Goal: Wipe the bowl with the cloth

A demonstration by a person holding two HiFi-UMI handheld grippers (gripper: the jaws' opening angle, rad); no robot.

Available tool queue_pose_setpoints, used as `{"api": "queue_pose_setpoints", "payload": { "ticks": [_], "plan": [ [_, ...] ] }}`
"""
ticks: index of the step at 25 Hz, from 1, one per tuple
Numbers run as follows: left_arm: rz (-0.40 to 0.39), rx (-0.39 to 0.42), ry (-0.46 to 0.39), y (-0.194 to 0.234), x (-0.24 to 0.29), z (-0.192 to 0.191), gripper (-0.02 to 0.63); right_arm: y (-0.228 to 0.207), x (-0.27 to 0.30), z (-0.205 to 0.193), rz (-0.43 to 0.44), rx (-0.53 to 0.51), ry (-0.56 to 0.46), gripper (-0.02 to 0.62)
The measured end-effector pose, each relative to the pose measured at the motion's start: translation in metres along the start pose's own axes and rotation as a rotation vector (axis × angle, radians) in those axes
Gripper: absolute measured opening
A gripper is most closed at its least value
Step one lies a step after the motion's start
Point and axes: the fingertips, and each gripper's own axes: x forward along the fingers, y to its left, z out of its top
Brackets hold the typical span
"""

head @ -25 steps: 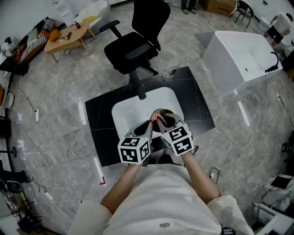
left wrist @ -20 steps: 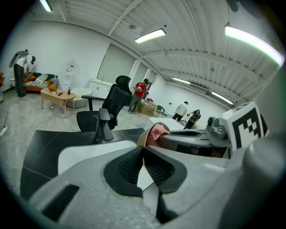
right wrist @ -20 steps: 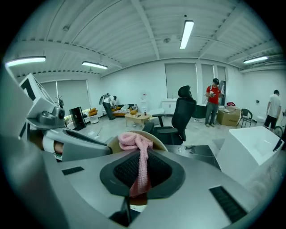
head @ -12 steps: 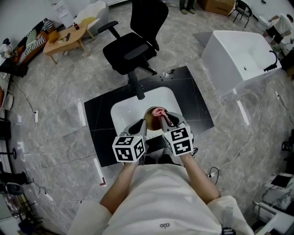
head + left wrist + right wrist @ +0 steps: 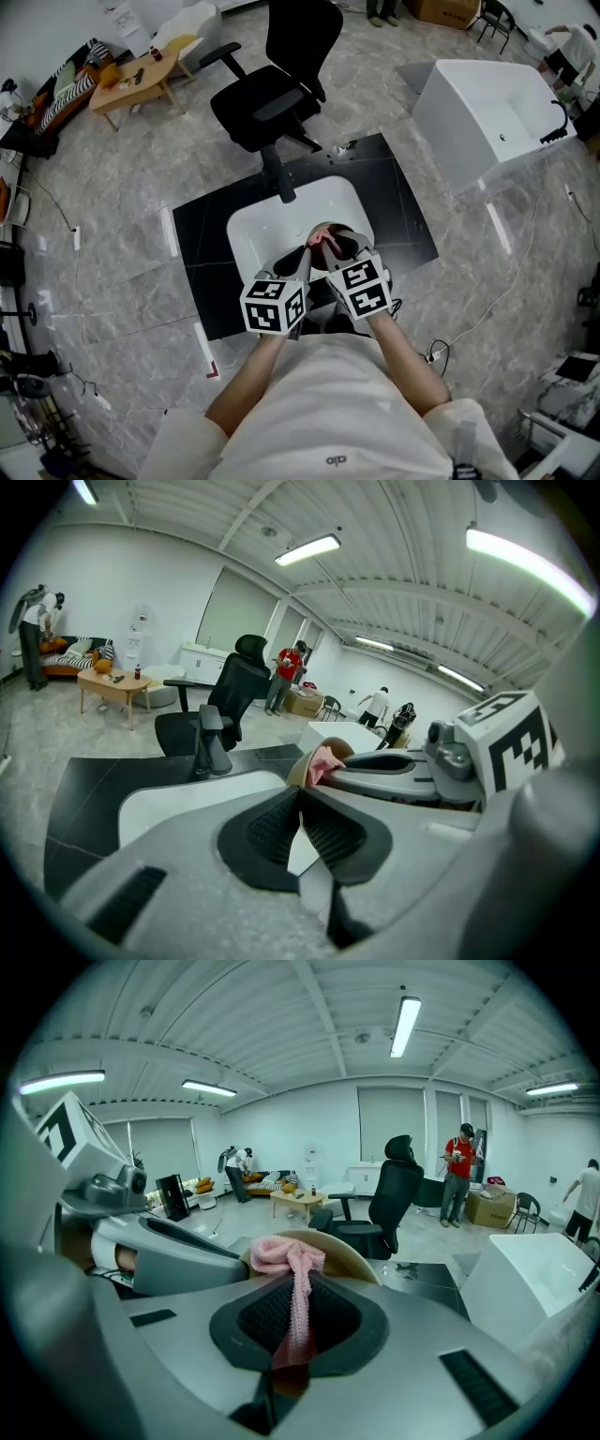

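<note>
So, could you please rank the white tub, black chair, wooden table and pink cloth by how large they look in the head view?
1. The white tub and the black chair: about alike, too close to rank.
2. The wooden table.
3. The pink cloth, clearly smallest.

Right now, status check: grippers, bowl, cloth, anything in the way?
Left gripper shut on bowl rim. Right gripper shut on pink cloth, cloth at the bowl. Both held over white sink; nothing seen blocking.
</note>
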Motion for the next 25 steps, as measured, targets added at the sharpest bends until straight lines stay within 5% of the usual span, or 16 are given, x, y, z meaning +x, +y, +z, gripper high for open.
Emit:
{"api": "queue_pose_setpoints", "payload": {
  "ticks": [11,25],
  "plan": [
    [0.048,0.003,-0.009,0.014,0.003,0.003,0.017,0.03,0.01,-0.03,0.142,-0.109,0.147,0.028],
    [0.057,-0.004,0.001,0.018,0.004,0.003,0.018,-0.014,0.005,-0.03,-0.079,-0.307,0.184,0.029]
  ]
}}
